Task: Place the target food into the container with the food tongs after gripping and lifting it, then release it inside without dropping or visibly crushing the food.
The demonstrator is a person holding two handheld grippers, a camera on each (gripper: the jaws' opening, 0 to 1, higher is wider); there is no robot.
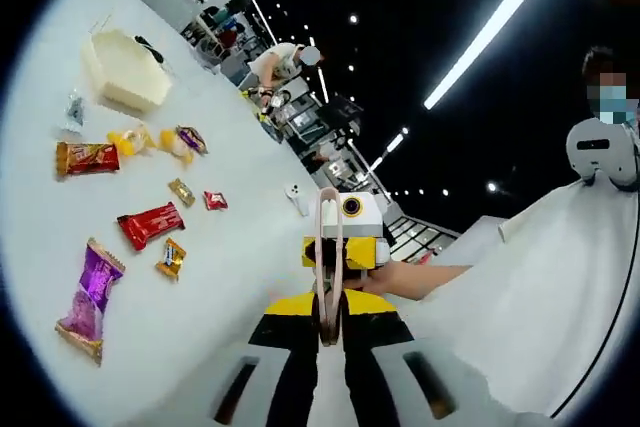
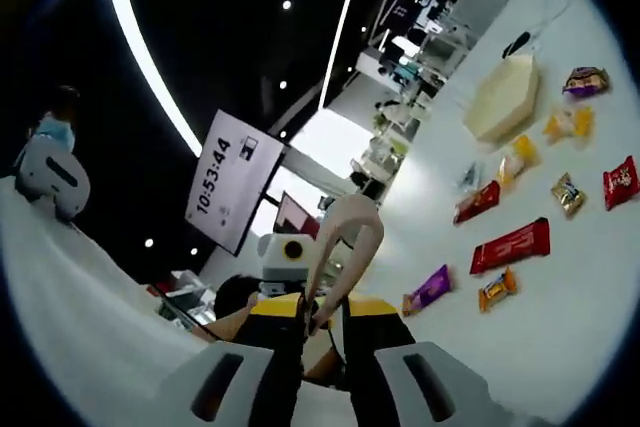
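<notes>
The beige food tongs (image 1: 328,247) rise edge-on from between my left gripper's (image 1: 328,315) jaws, which are shut on them. In the right gripper view the tongs (image 2: 345,242) likewise stand between my right gripper's (image 2: 320,315) closed jaws. The two grippers face each other above the table edge, and the right gripper (image 1: 345,247) shows just behind the tongs with a hand on it. A cream hexagonal container (image 1: 125,69) (image 2: 505,97) sits at the far end of the white table (image 1: 240,277). Wrapped snacks lie loose in front of it, among them a red bar (image 1: 150,224) (image 2: 510,245) and a purple packet (image 1: 90,299) (image 2: 428,289).
Yellow candies (image 1: 135,137), a brown-red wrapper (image 1: 87,157) and small gold (image 1: 181,191), red (image 1: 215,200) and orange (image 1: 171,257) sweets are scattered about. A small white object (image 1: 295,197) lies near the table edge. A person (image 1: 605,77) stands beyond a white surface (image 1: 560,287). A clock screen (image 2: 228,182) hangs behind.
</notes>
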